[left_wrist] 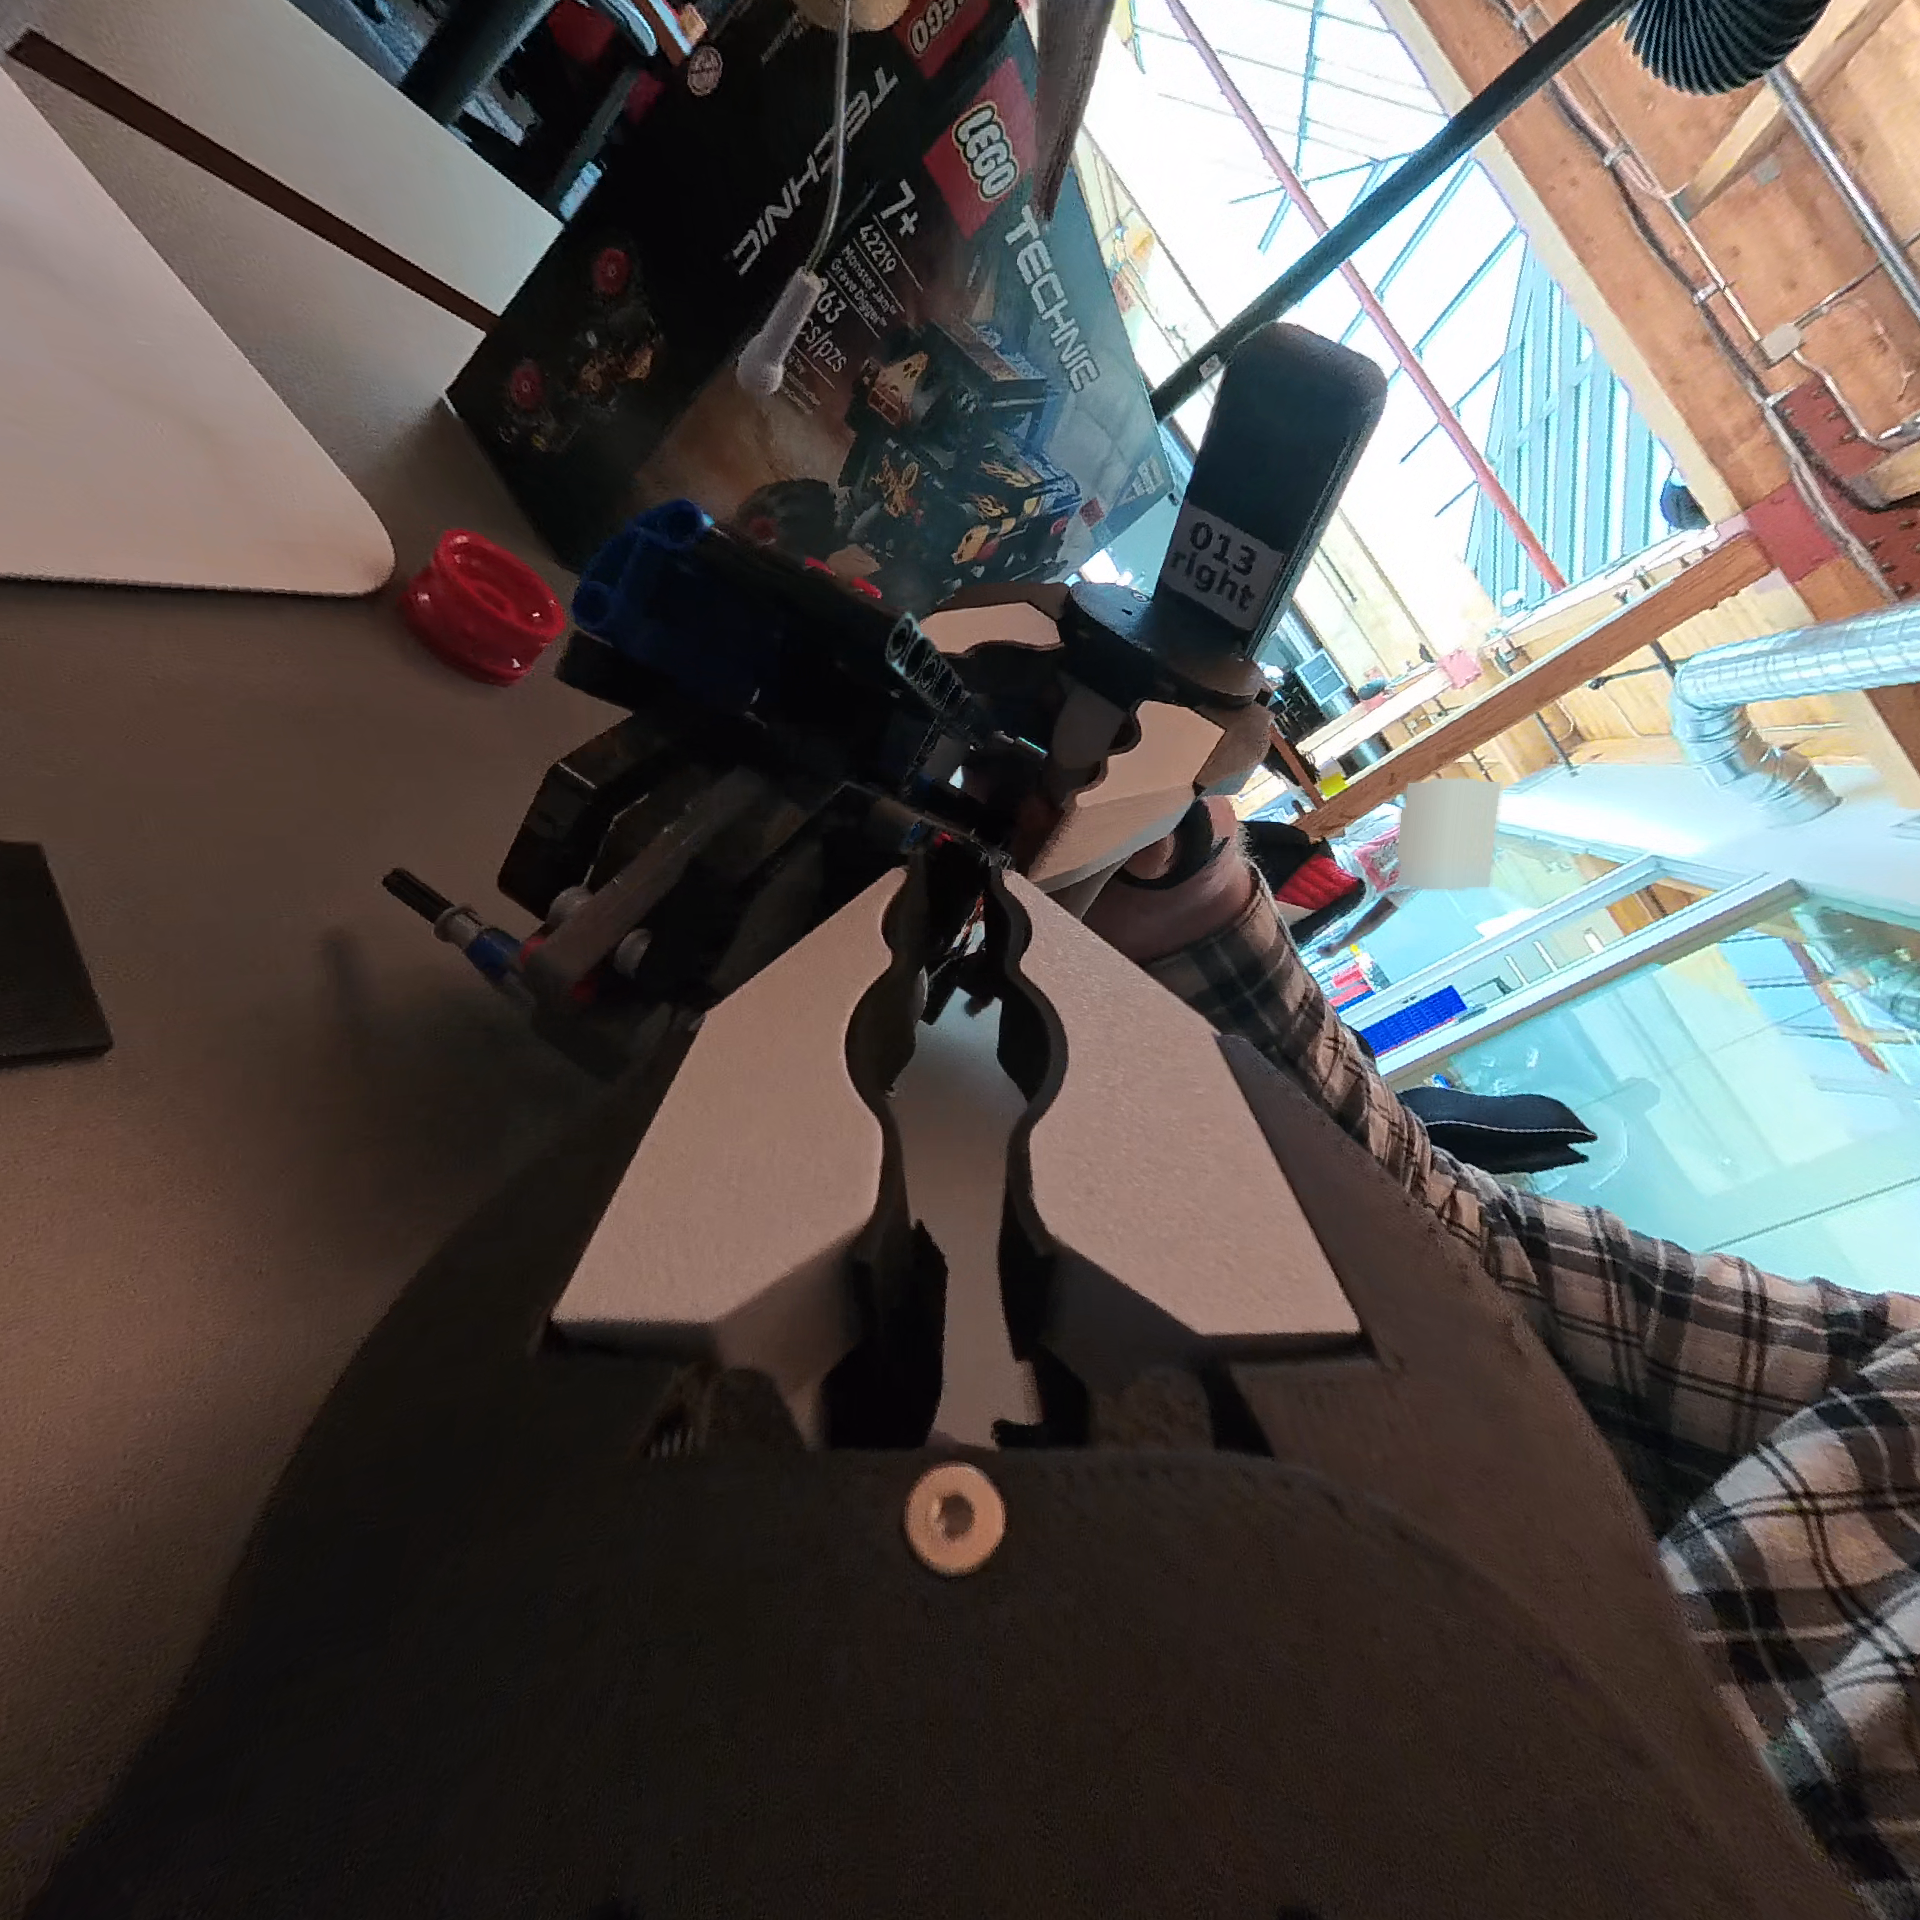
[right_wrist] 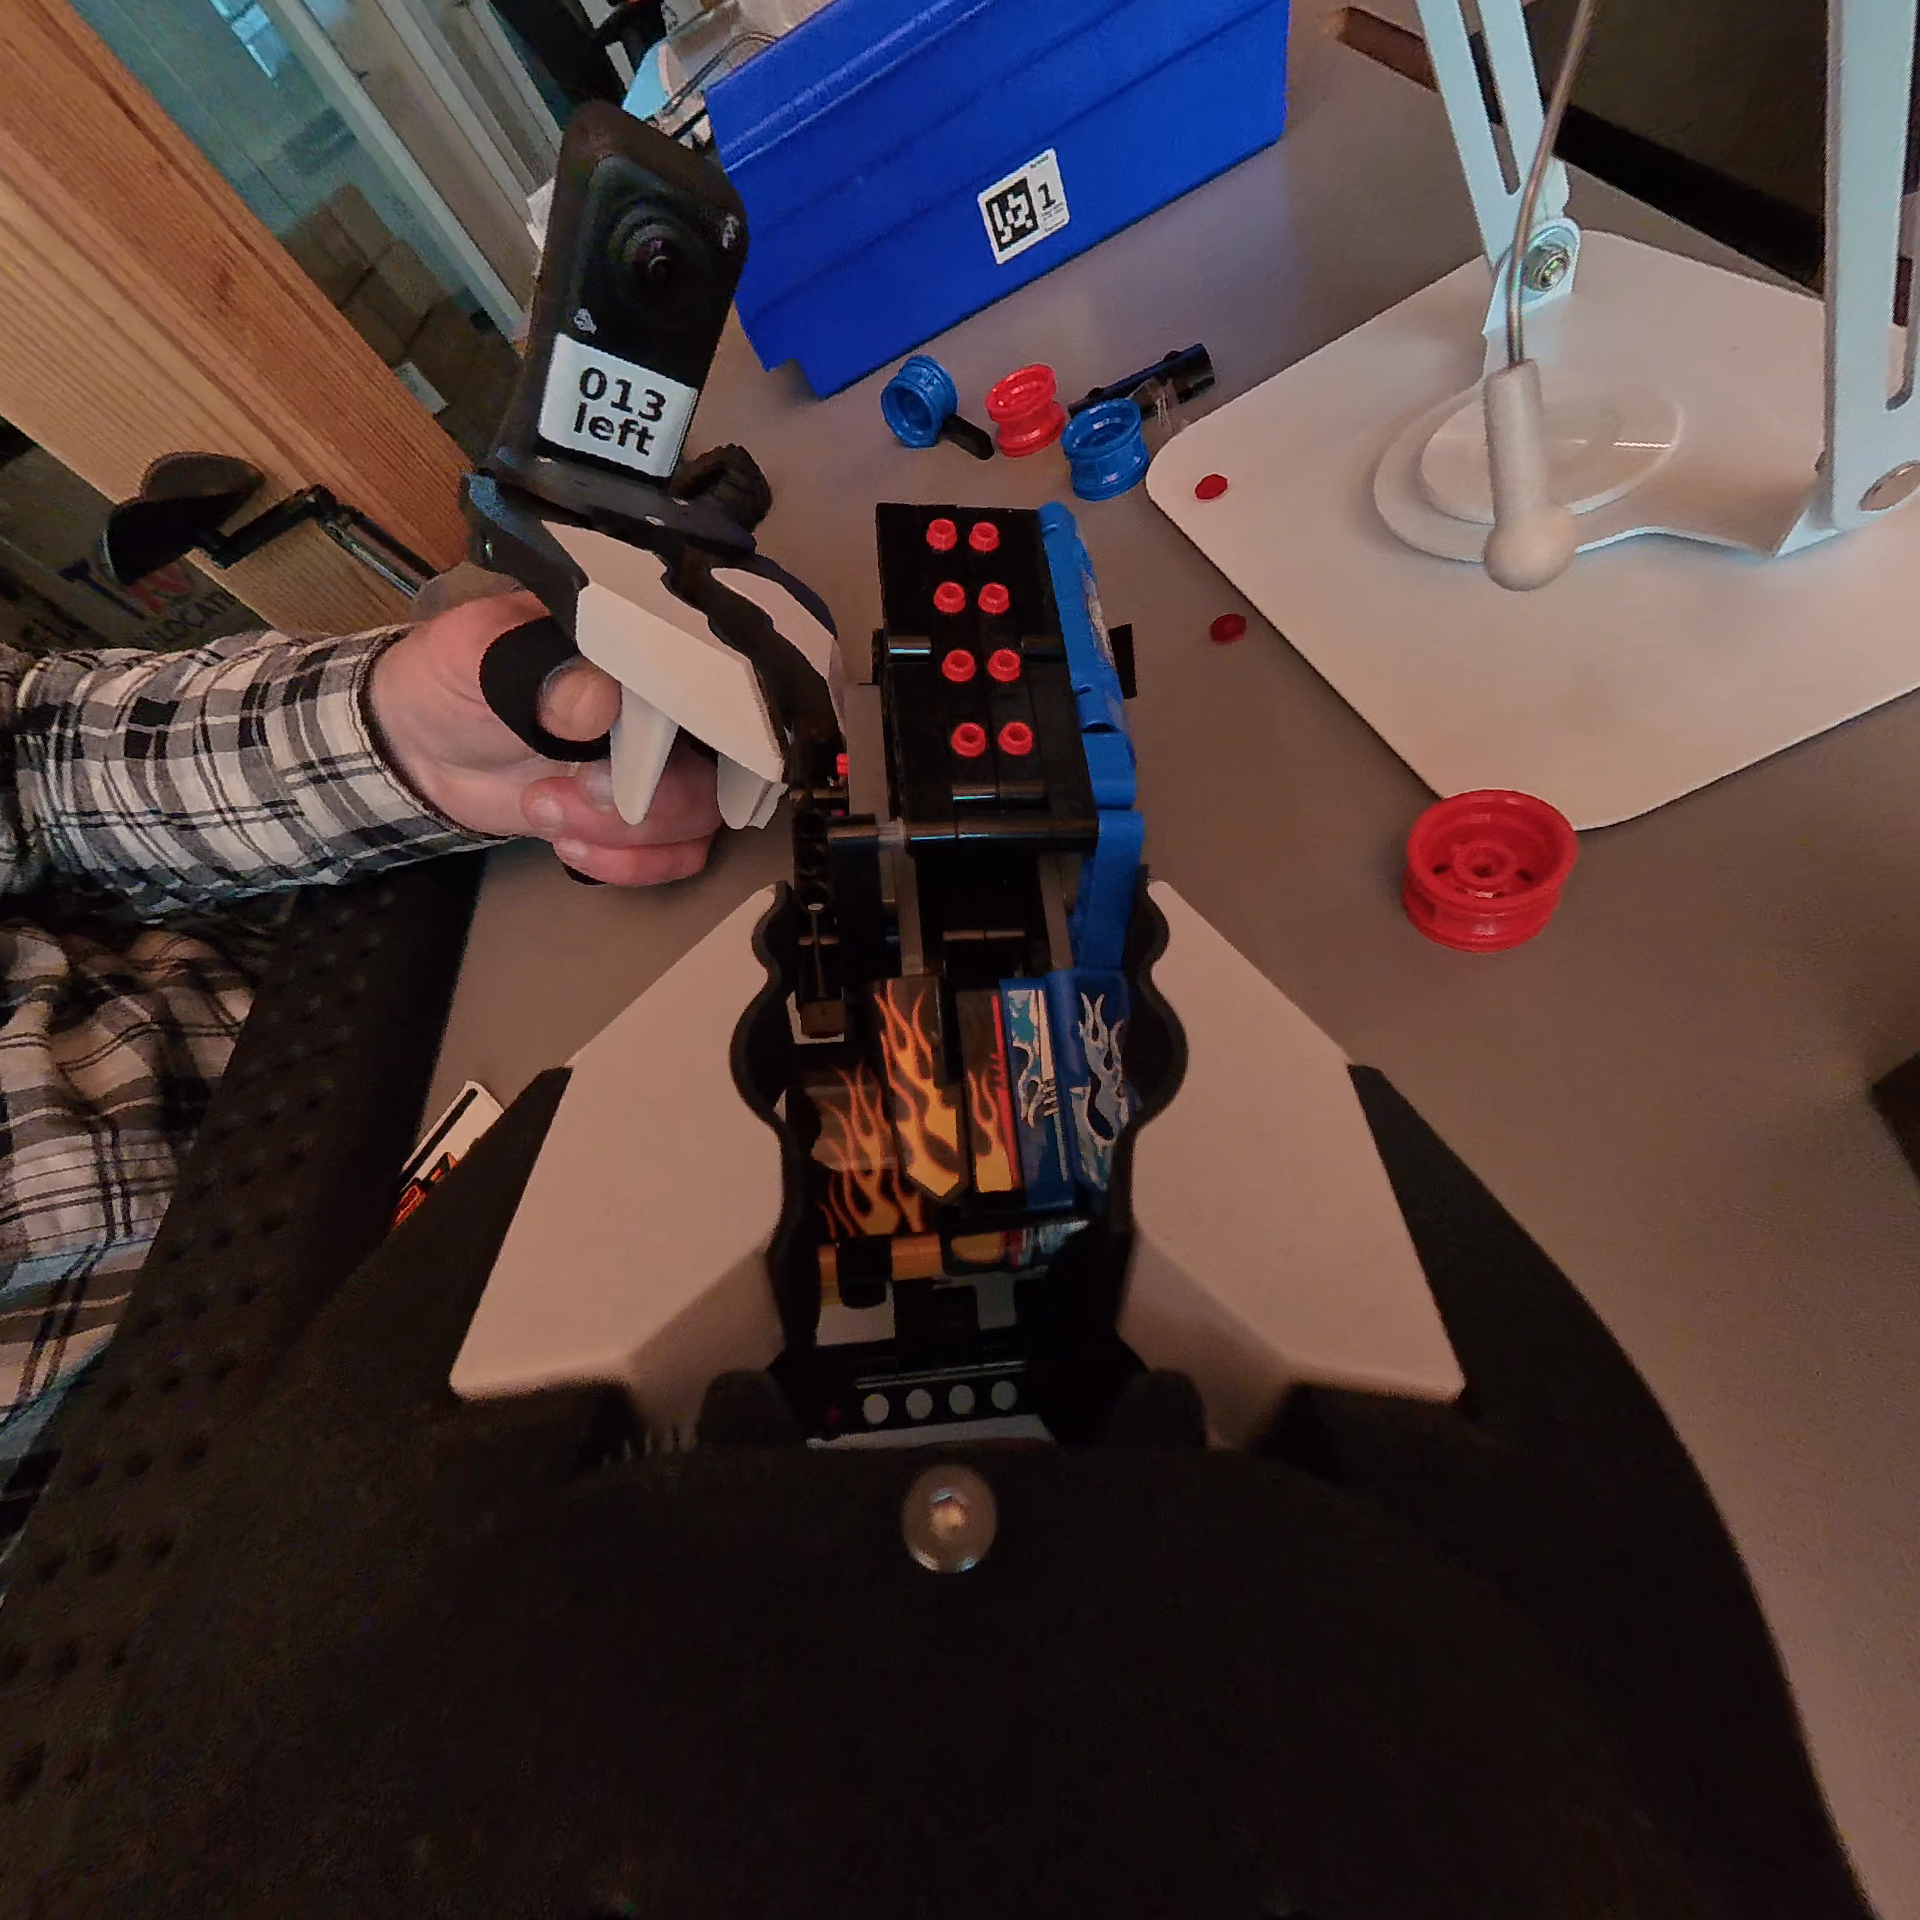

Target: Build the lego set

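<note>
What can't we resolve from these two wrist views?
- Left claw contact point on the truck model: left wrist view, its own fingers cover it; right wrist view, too small.
- Truck model's underside: right wrist view, faces away; right claw fingers cover its near flanks.
- Set box: left wrist view, top cut by frame edge.
- Blue bin contents: right wrist view, wall hides them.

blue bin (right_wrist: 997, 177) cut off at top edge, truck model's (right_wrist: 987, 727) underside hidden

Black truck model (right_wrist: 987, 790) with orange and blue flame panels; red wheel (right_wrist: 1488, 868); plaid sleeve (right_wrist: 197, 748).
</note>
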The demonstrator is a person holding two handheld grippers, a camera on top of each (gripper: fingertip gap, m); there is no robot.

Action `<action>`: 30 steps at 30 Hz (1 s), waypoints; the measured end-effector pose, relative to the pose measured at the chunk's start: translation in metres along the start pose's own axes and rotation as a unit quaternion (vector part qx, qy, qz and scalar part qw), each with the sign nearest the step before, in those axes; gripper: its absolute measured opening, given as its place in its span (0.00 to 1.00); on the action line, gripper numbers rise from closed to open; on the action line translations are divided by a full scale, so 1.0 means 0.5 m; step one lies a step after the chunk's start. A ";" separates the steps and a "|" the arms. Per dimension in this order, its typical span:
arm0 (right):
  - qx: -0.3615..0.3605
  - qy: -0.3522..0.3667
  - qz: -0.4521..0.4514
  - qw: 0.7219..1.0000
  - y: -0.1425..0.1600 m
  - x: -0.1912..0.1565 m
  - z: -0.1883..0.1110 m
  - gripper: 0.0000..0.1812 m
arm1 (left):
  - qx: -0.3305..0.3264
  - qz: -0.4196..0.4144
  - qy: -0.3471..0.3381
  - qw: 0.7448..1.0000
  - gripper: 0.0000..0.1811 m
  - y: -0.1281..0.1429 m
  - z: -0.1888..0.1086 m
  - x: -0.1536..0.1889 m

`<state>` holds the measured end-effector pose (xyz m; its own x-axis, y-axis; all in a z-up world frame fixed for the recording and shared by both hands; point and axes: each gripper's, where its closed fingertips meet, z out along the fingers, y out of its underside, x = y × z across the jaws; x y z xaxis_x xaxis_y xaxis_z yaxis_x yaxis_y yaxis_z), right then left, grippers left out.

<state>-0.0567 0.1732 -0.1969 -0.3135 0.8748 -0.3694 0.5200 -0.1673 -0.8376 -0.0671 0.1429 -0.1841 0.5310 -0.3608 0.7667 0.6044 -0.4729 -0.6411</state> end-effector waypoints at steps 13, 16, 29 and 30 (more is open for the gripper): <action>0.005 0.014 -0.010 1.000 -0.001 0.008 0.001 0.34 | -0.013 0.078 -0.068 0.995 0.03 -0.001 -0.011 -0.003; 0.010 0.011 -0.005 1.000 -0.003 0.008 -0.002 0.33 | -0.011 0.060 -0.059 0.996 0.03 -0.003 -0.016 -0.009; 0.012 0.001 -0.001 1.000 -0.004 0.005 -0.005 0.33 | -0.023 0.024 -0.007 0.999 0.04 0.007 -0.005 -0.008; 0.013 0.000 0.000 1.000 -0.004 0.005 -0.005 0.33 | -0.024 0.029 -0.005 0.999 0.04 0.008 -0.005 -0.007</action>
<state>-0.0564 0.1769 -0.1950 -0.3136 0.8748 -0.3692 0.4994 -0.1788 -0.8478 -0.0682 0.1402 -0.1890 0.5702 -0.3805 0.7281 0.5432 -0.4903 -0.6816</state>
